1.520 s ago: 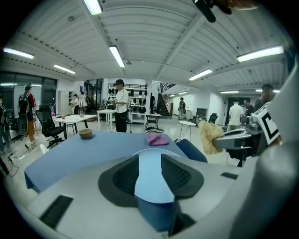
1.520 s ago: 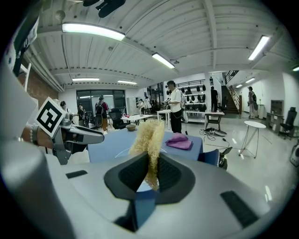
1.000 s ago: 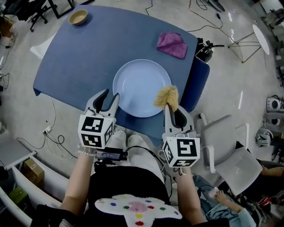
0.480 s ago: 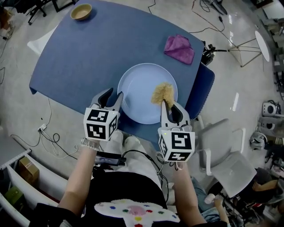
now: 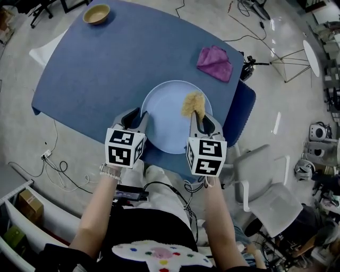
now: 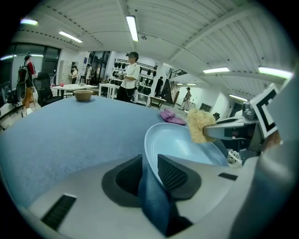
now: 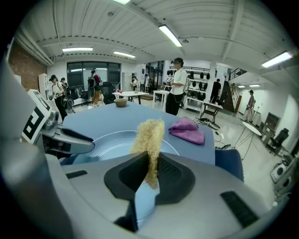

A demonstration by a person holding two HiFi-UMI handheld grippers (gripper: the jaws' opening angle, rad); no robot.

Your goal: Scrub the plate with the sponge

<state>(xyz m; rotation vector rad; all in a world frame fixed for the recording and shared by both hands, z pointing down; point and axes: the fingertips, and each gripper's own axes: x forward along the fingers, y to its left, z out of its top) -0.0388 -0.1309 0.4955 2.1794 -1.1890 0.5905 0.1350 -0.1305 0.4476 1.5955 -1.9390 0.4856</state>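
Observation:
A pale blue plate (image 5: 170,114) lies on the blue table (image 5: 106,58) near its front edge. My left gripper (image 5: 139,117) is at the plate's left rim. In the left gripper view the rim (image 6: 150,154) stands between the closing jaws, against the right pad, with a gap to the left pad. My right gripper (image 5: 200,117) is shut on a yellow fibrous sponge (image 5: 193,103), which hangs over the plate's right half. In the right gripper view the sponge (image 7: 149,135) sticks up from between the pads above the plate (image 7: 112,140).
A purple cloth (image 5: 214,62) lies on the table behind the plate, to its right. A small tan bowl (image 5: 96,14) sits at the far left corner. A grey chair (image 5: 260,180) stands right of me. Cables run over the floor. Several people stand in the background.
The left gripper has slid right onto the plate's rim and its jaws have narrowed. The right gripper carried the sponge from the plate's right edge to above its right half.

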